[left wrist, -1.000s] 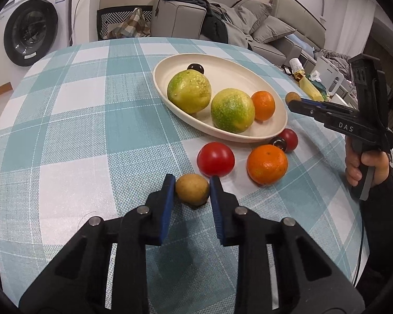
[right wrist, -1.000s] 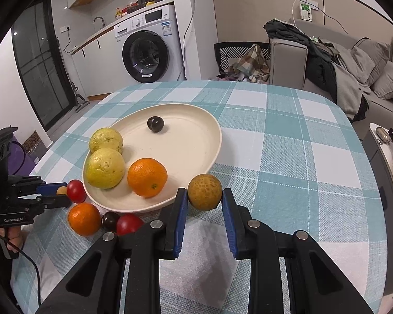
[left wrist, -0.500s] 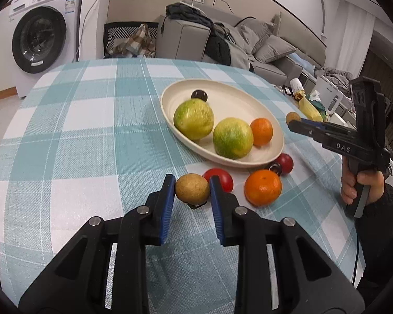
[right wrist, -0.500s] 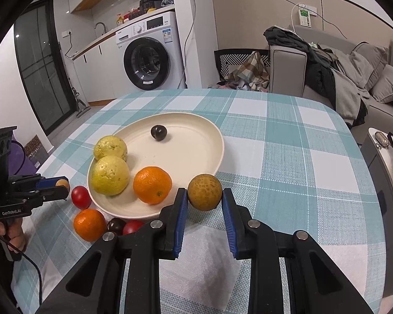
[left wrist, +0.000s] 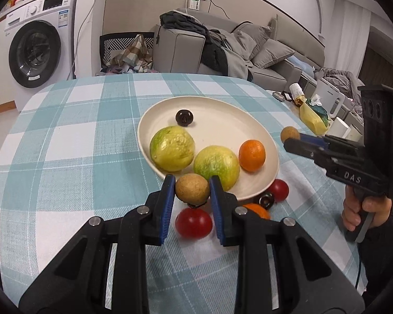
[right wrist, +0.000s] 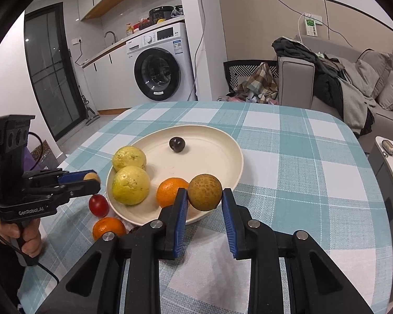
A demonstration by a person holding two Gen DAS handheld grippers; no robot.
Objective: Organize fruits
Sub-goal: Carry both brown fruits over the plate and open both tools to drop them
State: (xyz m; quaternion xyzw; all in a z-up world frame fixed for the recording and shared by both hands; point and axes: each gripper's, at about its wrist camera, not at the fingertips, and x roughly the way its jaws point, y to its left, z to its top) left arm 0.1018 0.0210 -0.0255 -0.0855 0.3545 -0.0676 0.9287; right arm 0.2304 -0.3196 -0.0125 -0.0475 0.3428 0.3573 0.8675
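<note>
A: Left claw (left wrist: 192, 192), bottom centre of its own view?
B: Clamped on a small brown fruit (left wrist: 192, 189), blue pads (left wrist: 168, 204) tight on both sides. It hangs clear of the cloth, over the near rim of the plate.

A: Right claw (right wrist: 205, 205)?
B: Clamped on a rough tan fruit (right wrist: 205, 192), low centre of its view, over the plate's near edge.

A: Loose fruit on the checked tablecloth (left wrist: 65, 136)?
B: Red tomato (left wrist: 194, 223) just below the left claw. Beside it an orange (left wrist: 258, 209), partly hidden, a dark round fruit (left wrist: 266, 200) and a second tomato (left wrist: 278, 189), all close against the rim.

A: On the cream plate (left wrist: 222, 110), mid-frame?
B: Two yellow-green fruits (left wrist: 172, 148), an orange (left wrist: 251, 155), and further back a dark fruit (left wrist: 184, 117).

A: Far background?
B: Washing machine (left wrist: 36, 44) upper left, sofa (left wrist: 269, 52) upper right.
</note>
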